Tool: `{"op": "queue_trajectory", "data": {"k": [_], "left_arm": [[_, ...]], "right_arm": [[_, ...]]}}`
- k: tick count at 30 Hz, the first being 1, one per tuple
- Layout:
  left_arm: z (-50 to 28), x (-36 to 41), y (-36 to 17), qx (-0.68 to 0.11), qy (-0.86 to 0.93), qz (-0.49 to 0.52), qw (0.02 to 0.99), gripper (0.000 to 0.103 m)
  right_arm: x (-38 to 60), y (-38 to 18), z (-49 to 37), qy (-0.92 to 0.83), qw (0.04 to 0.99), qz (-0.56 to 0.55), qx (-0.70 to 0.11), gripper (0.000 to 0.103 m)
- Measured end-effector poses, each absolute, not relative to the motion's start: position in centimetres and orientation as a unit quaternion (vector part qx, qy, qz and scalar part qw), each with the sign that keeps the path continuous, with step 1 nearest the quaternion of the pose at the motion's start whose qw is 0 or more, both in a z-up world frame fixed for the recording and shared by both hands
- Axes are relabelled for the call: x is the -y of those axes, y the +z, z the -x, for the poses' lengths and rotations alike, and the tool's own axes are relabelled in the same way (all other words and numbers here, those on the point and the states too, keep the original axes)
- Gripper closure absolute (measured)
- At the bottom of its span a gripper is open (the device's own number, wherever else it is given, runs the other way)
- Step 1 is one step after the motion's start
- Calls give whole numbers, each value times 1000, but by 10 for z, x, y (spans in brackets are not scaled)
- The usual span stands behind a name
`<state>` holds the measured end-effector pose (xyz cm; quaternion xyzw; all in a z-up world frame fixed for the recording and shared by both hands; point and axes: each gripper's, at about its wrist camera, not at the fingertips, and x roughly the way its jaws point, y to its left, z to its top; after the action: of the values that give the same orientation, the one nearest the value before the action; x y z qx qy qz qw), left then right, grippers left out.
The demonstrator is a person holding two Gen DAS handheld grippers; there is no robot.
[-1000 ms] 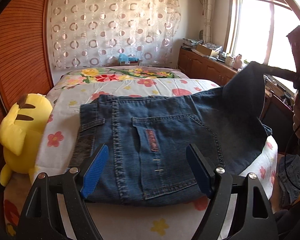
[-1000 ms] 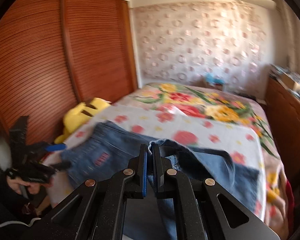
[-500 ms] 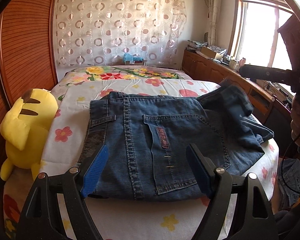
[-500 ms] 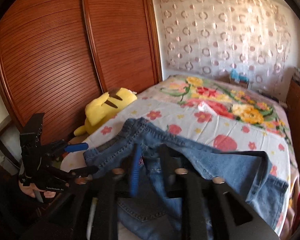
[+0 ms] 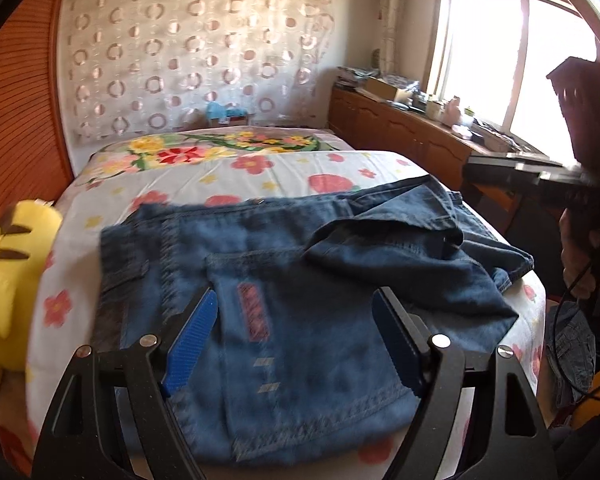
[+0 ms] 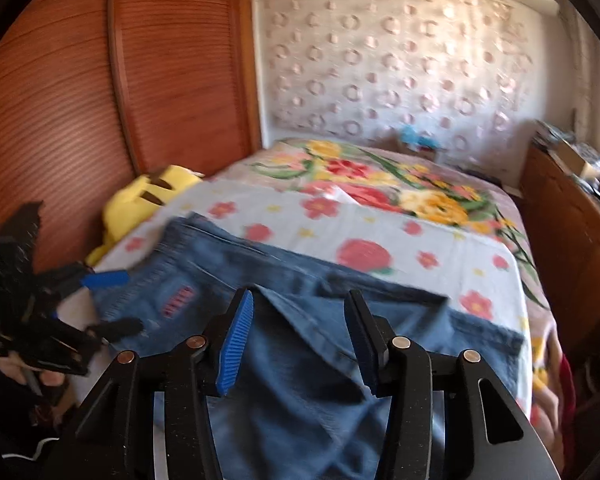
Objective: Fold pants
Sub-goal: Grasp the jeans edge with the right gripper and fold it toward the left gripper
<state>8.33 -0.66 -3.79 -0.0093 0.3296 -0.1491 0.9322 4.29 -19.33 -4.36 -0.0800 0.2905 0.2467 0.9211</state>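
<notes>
Blue denim pants (image 5: 284,280) lie folded on the flowered bed sheet (image 5: 228,184), back pocket with a red patch (image 5: 252,312) facing up. A loose leg end lies crumpled over their right part (image 5: 400,236). My left gripper (image 5: 296,332) hovers open above the near edge of the pants, nothing between its blue pads. In the right wrist view the pants (image 6: 300,312) spread below my right gripper (image 6: 298,332), whose jaws are opening; the denim lies under them, not pinched. The left gripper (image 6: 108,300) shows there at the far left, held by a hand.
A yellow plush toy (image 5: 8,280) sits at the bed's left edge by the wooden wardrobe (image 6: 100,100). A wooden cabinet (image 5: 400,136) with clutter runs under the window on the right. More denim (image 5: 572,344) lies on the floor beside the bed.
The right gripper, shut on the pant leg a second ago, has opened and dropped it; the leg end now lies crumpled on the folded pants. The left gripper shifted sideways, still open.
</notes>
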Motion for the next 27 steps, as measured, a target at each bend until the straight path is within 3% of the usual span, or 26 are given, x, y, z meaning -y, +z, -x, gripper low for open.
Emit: {"op": "queue_trajectory", "data": {"k": [7, 17, 18, 19, 22, 23, 25, 27], "left_arm": [[-128, 34, -47, -356, -181, 7, 917, 38], [-161, 48, -73, -407, -160, -10, 899, 42], [-160, 49, -73, -405, -163, -10, 900, 51], [-160, 50, -73, -406, -166, -8, 899, 68], [-158, 50, -73, -404, -166, -7, 899, 82], [-156, 50, -73, -403, -171, -5, 899, 85], [-151, 50, -71, -397, -180, -3, 900, 88], [-146, 50, -65, -386, -181, -5, 905, 94]], "right_arm": [[208, -67, -57, 202, 925, 62, -315, 43], [210, -85, -78, 196, 913, 32, -357, 43], [210, -87, -81, 198, 911, 28, -362, 43], [208, -88, -83, 201, 908, 23, -366, 43], [210, -91, -89, 214, 900, 0, -381, 43], [210, -92, -90, 219, 897, -7, -383, 45], [211, -92, -92, 237, 892, -19, -384, 75], [210, -88, -91, 252, 891, -18, -376, 91]]}}
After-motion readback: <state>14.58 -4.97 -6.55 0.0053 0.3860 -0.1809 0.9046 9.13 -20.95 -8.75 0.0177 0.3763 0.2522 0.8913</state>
